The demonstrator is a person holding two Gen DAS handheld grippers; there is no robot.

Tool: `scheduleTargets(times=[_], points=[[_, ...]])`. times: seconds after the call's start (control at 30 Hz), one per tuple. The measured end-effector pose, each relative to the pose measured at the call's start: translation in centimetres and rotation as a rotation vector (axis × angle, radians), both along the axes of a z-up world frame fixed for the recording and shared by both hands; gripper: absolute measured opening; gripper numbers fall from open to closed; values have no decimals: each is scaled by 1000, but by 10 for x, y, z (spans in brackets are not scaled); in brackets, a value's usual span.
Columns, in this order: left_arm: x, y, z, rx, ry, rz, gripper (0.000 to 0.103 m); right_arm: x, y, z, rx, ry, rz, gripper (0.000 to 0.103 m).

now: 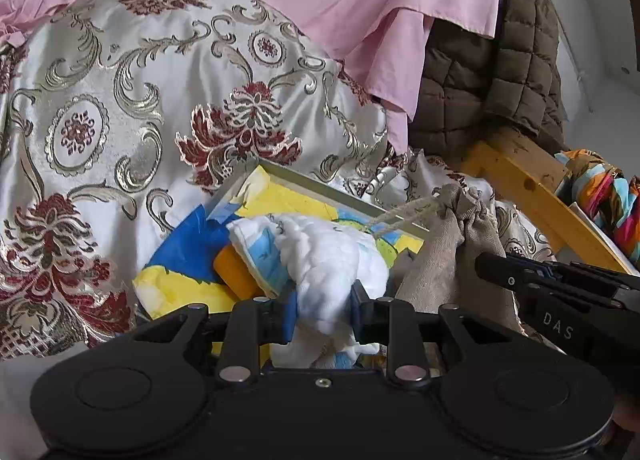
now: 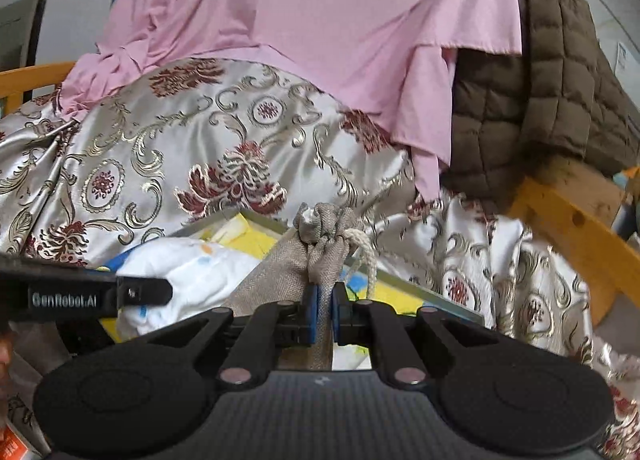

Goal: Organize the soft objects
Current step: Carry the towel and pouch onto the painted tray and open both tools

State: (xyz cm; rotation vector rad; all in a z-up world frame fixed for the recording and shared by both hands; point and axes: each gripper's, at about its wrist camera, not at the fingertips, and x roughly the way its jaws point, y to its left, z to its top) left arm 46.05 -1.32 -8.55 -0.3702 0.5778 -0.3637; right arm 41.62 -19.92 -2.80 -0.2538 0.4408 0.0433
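Left wrist: one white bundle point(image 1: 332, 260), one burlap pouch point(image 1: 440, 260).

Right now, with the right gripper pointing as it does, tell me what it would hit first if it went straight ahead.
The right gripper is already shut on the burlap bag. Going straight on, it would push the bag's tied neck toward the floral satin quilt behind it; depth between them is unclear.

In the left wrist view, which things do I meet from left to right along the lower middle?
Orange block → white cotton wad in the left gripper → burlap drawstring bag → right gripper.
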Motion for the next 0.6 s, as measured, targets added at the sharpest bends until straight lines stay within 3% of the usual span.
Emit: scheduleTargets(times=[0.37,0.6], points=[[8,-3,-7,-2,47,-3,34,12,2,-4,-15,25,-14,9],[10,-2,-9,-6,65,2,45,20,1,-9,18,62,-37,26]])
